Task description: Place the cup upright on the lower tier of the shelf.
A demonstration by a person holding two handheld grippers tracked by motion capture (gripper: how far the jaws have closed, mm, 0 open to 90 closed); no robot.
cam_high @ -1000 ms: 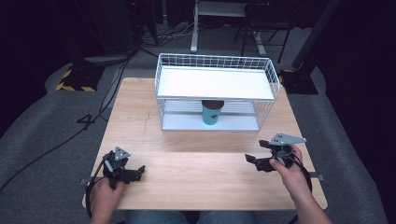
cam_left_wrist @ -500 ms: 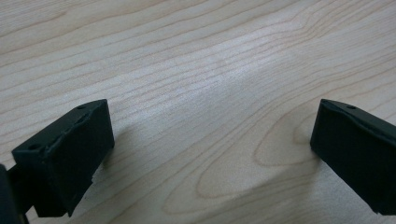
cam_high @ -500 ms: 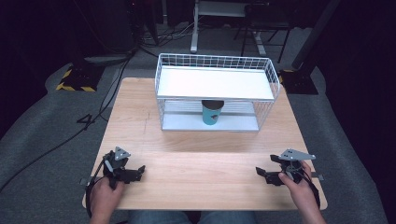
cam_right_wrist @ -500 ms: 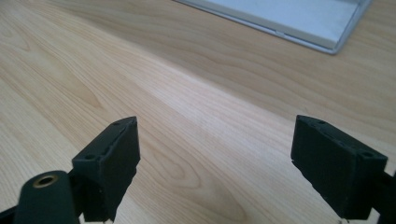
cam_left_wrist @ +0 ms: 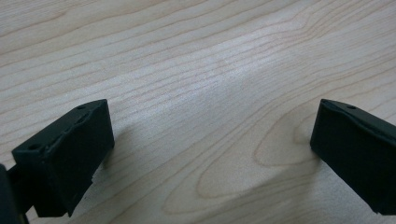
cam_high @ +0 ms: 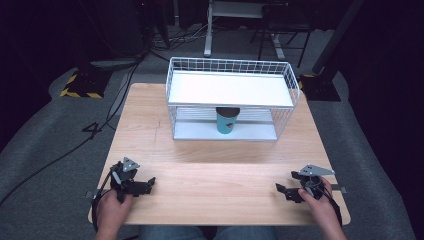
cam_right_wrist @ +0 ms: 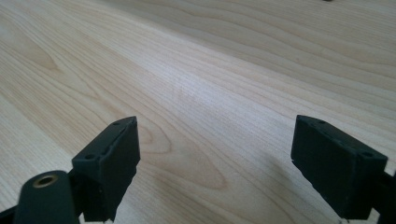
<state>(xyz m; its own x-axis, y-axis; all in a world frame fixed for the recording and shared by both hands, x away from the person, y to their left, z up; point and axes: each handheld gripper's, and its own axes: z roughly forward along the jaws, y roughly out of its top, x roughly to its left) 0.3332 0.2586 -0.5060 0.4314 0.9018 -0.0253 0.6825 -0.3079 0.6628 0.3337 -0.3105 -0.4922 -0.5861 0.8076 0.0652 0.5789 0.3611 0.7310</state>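
High view: a white wire rack stands at the far middle of the wooden table. Its upper shelf carries a bare white board; on its lower shelf a teal cup with a dark rim stands upright, just under the front edge of the upper shelf and roughly centred between the rack's side walls. I cannot tell what, if anything, the cup contains.

Change from the frame one second ago: my right gripper has come back and down from a raised position nearer the middle of the right side to the near right corner of the table; half a second ago it was already almost there. My left gripper lies at the near left corner as before. Rack and cup are unmoved.

Jaws: in the left gripper view, the two black jaws are spread wide, with bare wood grain between them and nothing held; their tips sit low over the tabletop, seemingly resting on it. In the right gripper view, the jaws are likewise spread wide over bare wood, gripping nothing. Both grippers are well apart from the rack and the cup.
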